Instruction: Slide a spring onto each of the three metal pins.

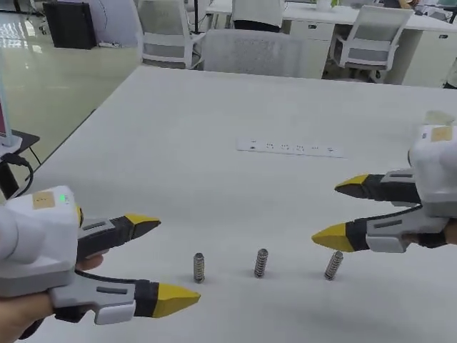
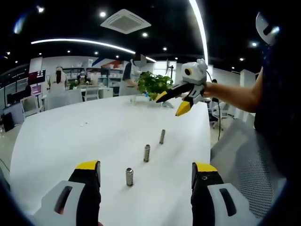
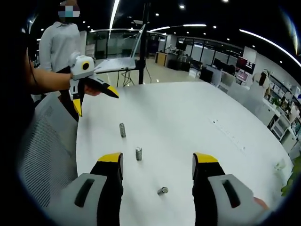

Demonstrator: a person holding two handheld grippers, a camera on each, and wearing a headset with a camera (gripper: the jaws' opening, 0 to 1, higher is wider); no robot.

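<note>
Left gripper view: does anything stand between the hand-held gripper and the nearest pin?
Nothing visible does. The left hand-held gripper is open, and bare white table lies between its jaws and the nearest pin.

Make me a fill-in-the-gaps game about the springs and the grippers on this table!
1. ___ springs stand in a row between the grippers.
2. They stand on a table whose colour is ___.
3. The left gripper and the right gripper both have their jaws ___, holding nothing.
4. The tips of both grippers are coloured ___.

Missing words: three; white; open; yellow
</note>
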